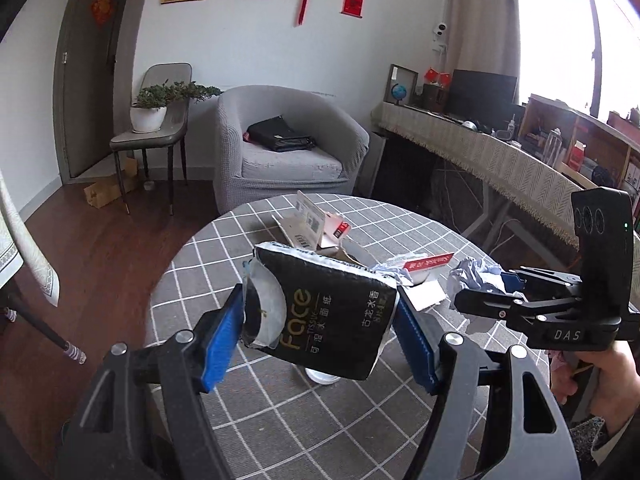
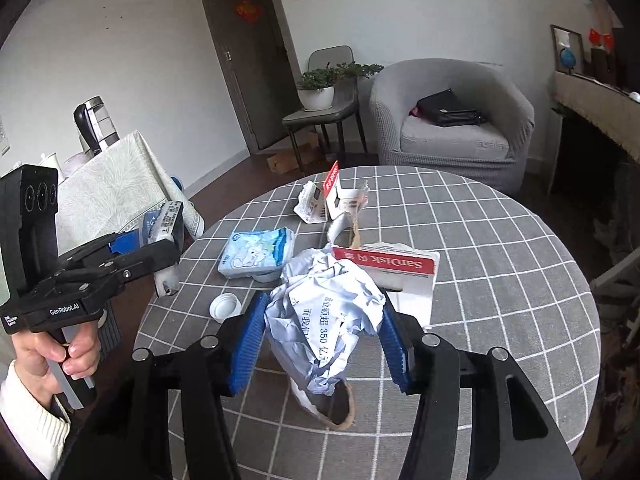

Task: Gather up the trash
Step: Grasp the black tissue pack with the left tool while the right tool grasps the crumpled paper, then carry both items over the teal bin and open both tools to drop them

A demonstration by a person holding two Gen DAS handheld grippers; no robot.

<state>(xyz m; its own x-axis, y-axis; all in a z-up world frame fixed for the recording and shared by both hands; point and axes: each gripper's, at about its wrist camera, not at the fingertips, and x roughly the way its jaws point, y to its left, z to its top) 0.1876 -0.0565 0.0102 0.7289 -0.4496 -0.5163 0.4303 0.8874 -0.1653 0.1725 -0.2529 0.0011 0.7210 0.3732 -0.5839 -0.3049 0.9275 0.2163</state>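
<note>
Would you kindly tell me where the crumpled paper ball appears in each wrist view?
Left wrist: crumpled paper ball right of centre, in the right gripper.
Right wrist: bottom centre, clamped between blue pads.
Shared landmark: SanDisk card, just behind it.

Left hand-held gripper (image 1: pixel 320 320) clamps black tissue pack (image 1: pixel 332 316) above checked table (image 1: pixel 280 420).

black soft tissue pack (image 1: pixel 332 316): "Face", "TISSUE" | black right gripper body (image 1: pixel 566 335): "DAS" | black left gripper body (image 2: pixel 64 311): "GenRobot.AI" | red-and-white card package (image 2: pixel 394 264): "SanDisk" | crumpled white printed paper (image 2: pixel 326 312): "350"
</note>
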